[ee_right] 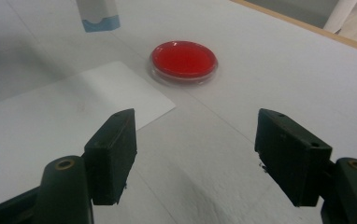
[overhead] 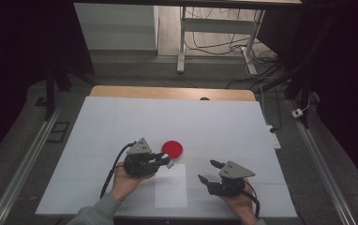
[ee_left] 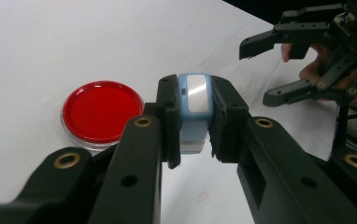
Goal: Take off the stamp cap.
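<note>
White table (overhead: pixel 121 122) holds one red dish (overhead: pixel 172 149); left gripper (ee_left: pixel 193 140) clamps one blue block (ee_left: pixel 194 107), right gripper (ee_right: pixel 195 158) gapes empty.

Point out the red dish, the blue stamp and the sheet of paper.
red dish (overhead: pixel 172 149), high view, middle of its red face
blue stamp (ee_left: pixel 194 100), left gripper view, top face
sheet of paper (overhead: pixel 170 190), high view, bare middle

The right gripper (ee_right: pixel 195 156) hovers low over a white-covered counter (ee_right: pixel 270 70), its two black jaws standing wide apart with nothing between them. Ahead lies a round red dish (ee_right: pixel 184 60) with a clear rim, just beside the corner of a white paper sheet (ee_right: pixel 60 121). A pale blue and white object (ee_right: pixel 98 14) hangs at the top left edge.
</note>
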A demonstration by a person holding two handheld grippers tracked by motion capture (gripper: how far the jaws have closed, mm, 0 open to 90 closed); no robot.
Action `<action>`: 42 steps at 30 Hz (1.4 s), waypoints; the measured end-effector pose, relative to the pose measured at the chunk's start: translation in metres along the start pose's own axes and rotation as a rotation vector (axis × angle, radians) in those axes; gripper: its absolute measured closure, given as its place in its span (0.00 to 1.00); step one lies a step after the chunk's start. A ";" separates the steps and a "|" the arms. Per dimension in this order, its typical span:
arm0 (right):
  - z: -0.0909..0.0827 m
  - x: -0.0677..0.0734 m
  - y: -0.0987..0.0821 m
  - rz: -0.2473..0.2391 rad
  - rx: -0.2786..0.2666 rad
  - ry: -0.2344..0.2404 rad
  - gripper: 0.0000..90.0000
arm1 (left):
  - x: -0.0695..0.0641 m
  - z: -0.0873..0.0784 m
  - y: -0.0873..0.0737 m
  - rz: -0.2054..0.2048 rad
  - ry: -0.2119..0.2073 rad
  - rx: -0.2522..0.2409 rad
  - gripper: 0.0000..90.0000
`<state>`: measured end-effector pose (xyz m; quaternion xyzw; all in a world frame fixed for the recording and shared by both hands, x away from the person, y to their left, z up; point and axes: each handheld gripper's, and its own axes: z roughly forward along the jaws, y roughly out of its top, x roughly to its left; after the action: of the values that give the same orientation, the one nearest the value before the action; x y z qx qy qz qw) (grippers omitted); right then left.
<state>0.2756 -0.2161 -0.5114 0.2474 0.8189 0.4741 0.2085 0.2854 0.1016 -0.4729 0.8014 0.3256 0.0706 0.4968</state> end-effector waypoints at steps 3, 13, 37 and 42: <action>0.006 0.005 0.002 -0.016 0.013 0.003 0.32 | 0.000 0.000 0.000 -0.002 -0.002 0.000 0.84; 0.022 0.020 0.008 -0.049 0.015 0.040 0.32 | 0.000 0.001 0.000 -0.005 -0.004 -0.007 0.84; 0.043 0.038 0.022 -0.089 0.008 0.039 0.36 | -0.004 0.018 0.005 -0.005 -0.020 0.004 0.84; 0.046 0.040 0.023 -0.099 0.010 0.038 0.36 | -0.005 0.019 0.006 -0.002 -0.021 0.001 0.84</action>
<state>0.2750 -0.1513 -0.5170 0.1988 0.8362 0.4639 0.2148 0.2924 0.0826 -0.4762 0.8018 0.3213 0.0614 0.5000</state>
